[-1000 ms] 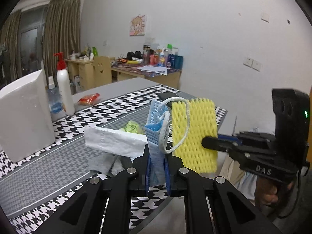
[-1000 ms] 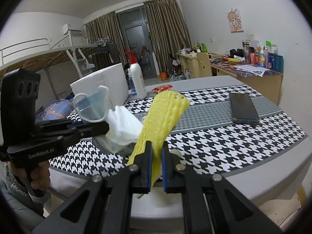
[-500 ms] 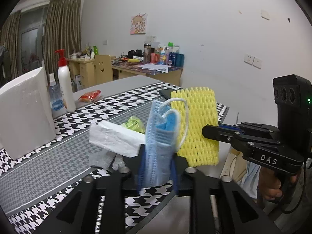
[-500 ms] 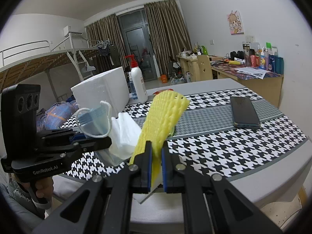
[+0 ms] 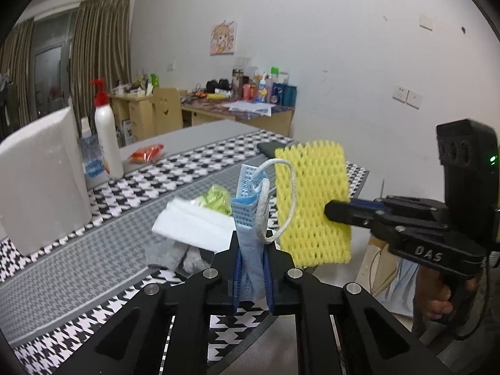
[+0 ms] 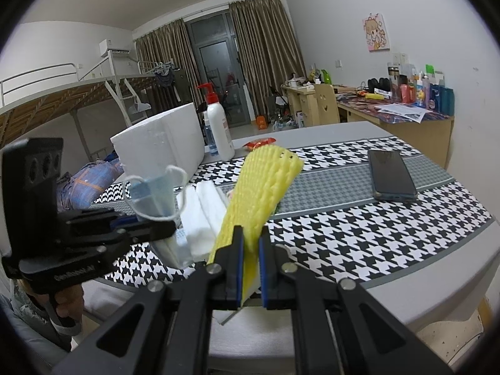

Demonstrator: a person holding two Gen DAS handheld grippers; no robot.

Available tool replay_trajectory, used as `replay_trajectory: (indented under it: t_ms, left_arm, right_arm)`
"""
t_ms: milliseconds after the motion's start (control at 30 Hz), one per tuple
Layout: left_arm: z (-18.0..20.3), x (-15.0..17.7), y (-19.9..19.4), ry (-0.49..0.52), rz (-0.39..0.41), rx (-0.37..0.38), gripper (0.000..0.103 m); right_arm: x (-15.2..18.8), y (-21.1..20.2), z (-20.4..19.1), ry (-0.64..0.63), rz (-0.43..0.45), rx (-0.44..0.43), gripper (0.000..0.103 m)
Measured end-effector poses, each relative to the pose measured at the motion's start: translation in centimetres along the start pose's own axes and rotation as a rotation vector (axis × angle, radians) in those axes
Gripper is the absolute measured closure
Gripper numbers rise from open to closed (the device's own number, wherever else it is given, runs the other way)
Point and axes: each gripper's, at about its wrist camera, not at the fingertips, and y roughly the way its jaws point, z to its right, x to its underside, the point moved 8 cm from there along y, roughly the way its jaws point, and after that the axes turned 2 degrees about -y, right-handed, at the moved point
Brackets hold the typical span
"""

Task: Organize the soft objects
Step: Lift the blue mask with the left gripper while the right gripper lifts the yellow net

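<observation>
While both pairs of tongs hang in the air at the near edge of the desk point(image 6: 422, 284), each one carries something soft. Our left tongs point(image 5: 252, 276) pinch a blue face mask point(image 5: 250, 218) between their pads, so that it stands upright with its white ear loop point(image 5: 289, 200) curling out to the right; in the right wrist view the same mask point(image 6: 153, 192) rises from the left tongs point(image 6: 162, 228) on the left side of the frame. Our right tongs point(image 6: 250, 268) are clamped on a yellow foam net sleeve point(image 6: 265, 184), which leans up and to the right above the houndstooth cloth point(image 6: 375, 237). From the left wrist view the sleeve point(image 5: 312, 203) shows flat-on, just right of the mask, with the right tongs point(image 5: 336, 214) gripping its right edge.

On the desk behind the mask we see a folded white cloth point(image 5: 193, 228), with something yellow-green point(image 5: 215, 198) just beyond it and a grey crumpled piece point(image 5: 175, 254) near it. Further left stands a white foam box point(image 5: 40, 181), and beside it a white pump bottle with a red top point(image 5: 106, 134) and a small water bottle point(image 5: 90, 156). A red snack packet point(image 5: 147, 154) lies on the bare grey part of the desk. A dark phone point(image 6: 390, 175) rests on the grey stripe of the cloth, well apart from the sleeve.
</observation>
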Motion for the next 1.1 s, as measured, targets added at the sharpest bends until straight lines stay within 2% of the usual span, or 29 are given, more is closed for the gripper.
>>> replay_trajectory:
  t_ms: [133, 200, 300, 400, 533, 633, 733, 800, 867, 1100]
  left_arm:
    - [0.3, -1.0, -1.4, 0.001, 0.034, 0.031, 0.090]
    - [0.2, -1.1, -1.4, 0.006, 0.028, 0.022, 0.090]
    - [0.4, -1.9, -2.0, -0.021, 0.035, 0.085, 0.090]
    - [0.6, -2.8, -2.5, 0.009, 0.059, 0.038, 0.090]
    - [0.5, -3.4, -3.1, -0.002, 0.065, 0.042, 0.090]
    - [0.7, -3.7, -3.8, -0.030, 0.065, 0.105, 0.090]
    - [-0.2, -3.0, -2.6, -0.019, 0.014, 0.022, 0.090]
    - [-0.6, -2.6, -2.3, -0.054, -0.009, 0.039, 0.090]
    - [-0.8, -2.6, -2.6, -0.050, 0.001, 0.019, 0.090]
    - [-0.1, -2.4, -3.7, -0.028, 0.024, 0.038, 0.090]
  right_arm:
    - [-0.2, -0.3, -0.1, -0.003, 0.010, 0.000, 0.091]
    - [-0.4, -0.6, 0.0, 0.002, 0.020, -0.002, 0.091]
    - [-0.7, -0.9, 0.0, 0.003, 0.032, 0.001, 0.091]
    - [-1.0, -1.3, 0.0, 0.000, 0.043, 0.007, 0.091]
    - [-1.6, -1.9, 0.0, 0.000, 0.062, 0.008, 0.091]
    - [-2.4, -2.5, -0.2, -0.002, 0.081, 0.006, 0.091]
    - [-3.0, -2.7, -0.4, -0.012, 0.094, 0.002, 0.091]
    - [-3.2, -2.7, -0.5, -0.017, 0.098, 0.001, 0.091]
    - [-3.4, -2.7, -0.6, -0.019, 0.103, -0.002, 0.091]
    - [-4.7, -2.5, -1.3, -0.014, 0.130, -0.042, 0.091]
